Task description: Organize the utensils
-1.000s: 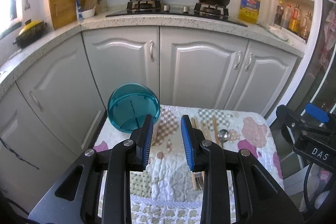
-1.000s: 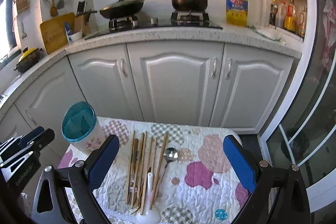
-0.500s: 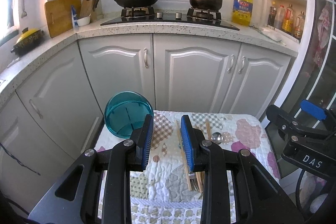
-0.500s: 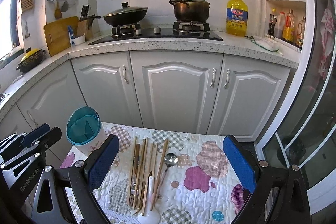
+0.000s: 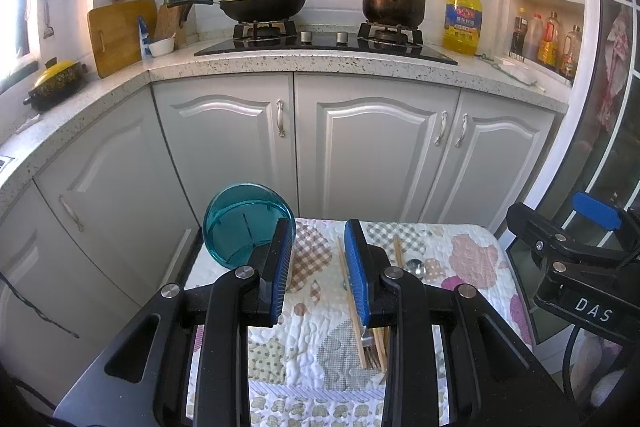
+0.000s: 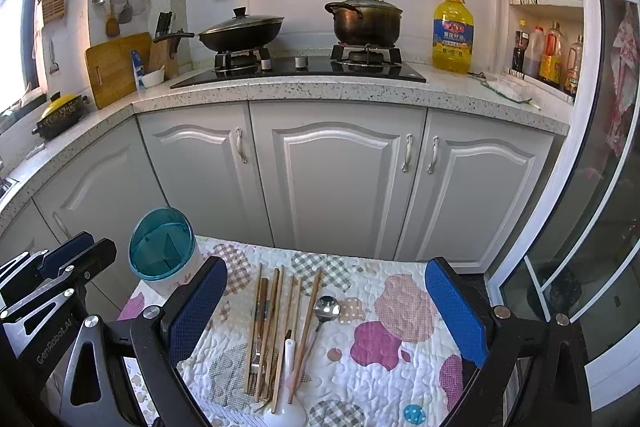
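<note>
Your two grippers hover above a small table covered with a patchwork quilted cloth (image 6: 372,379), and by the look of things the sorting has not begun. The teal-rimmed utensil holder (image 6: 162,251) stands at the far left corner of the table, and what shows of its divided interior is bare. Every utensil lies loose in the middle of the cloth: a bundle of wooden chopsticks (image 6: 276,323) running near to far, a fork (image 6: 256,367) tucked among them, a metal spoon (image 6: 326,309) at the bundle's right edge, and a white ceramic spoon (image 6: 288,403) at the near edge. All of it is left to move, as far as you can judge from here.

Your right gripper (image 6: 326,311) is spread wide and holds nothing, its blue pads straddling the whole bundle from above. Your left gripper (image 5: 318,263) stands partly parted with a narrow gap, also unloaded, aimed between the holder and the leftmost chopsticks.

Readable writing is sparse. The other gripper's body, seen at the right of the left wrist view, carries "DAS" in white; the one at the left of the right wrist view reads "GenRobot.AI". On the far counter a yellow cooking-oil jug (image 6: 452,31) bears a blue label whose characters are too small to make out, and the shelf bottles at far right are likewise illegible.
</note>
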{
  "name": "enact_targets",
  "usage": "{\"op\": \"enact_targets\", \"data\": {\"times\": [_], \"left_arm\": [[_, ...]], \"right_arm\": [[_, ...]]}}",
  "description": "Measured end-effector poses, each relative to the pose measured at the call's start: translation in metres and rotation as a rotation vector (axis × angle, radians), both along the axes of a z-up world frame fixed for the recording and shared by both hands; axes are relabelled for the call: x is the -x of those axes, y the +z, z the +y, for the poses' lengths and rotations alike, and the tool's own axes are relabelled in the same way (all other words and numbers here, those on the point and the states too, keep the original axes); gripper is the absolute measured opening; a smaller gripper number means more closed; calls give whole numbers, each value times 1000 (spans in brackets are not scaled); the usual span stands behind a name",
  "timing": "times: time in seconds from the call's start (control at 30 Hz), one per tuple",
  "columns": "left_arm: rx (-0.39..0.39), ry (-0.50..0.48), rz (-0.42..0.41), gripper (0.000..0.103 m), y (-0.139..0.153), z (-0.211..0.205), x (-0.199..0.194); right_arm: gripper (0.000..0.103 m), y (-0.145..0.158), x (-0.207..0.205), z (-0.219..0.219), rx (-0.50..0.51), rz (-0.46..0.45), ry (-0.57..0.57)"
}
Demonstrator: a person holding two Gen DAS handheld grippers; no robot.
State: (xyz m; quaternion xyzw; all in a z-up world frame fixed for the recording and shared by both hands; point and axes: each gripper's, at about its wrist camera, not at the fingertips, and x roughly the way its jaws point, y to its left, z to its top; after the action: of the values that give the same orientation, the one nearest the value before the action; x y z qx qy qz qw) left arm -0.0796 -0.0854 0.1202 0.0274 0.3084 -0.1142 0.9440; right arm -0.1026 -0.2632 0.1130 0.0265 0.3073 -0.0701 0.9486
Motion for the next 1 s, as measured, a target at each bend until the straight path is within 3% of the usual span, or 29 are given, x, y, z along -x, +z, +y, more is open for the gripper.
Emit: {"op": "enact_targets", "data": {"times": [1.0], "left_arm": [[3,12,7,26,-3,5,-3]], "right_arm": [[99,0,-1,4,-2,18,18]]}}
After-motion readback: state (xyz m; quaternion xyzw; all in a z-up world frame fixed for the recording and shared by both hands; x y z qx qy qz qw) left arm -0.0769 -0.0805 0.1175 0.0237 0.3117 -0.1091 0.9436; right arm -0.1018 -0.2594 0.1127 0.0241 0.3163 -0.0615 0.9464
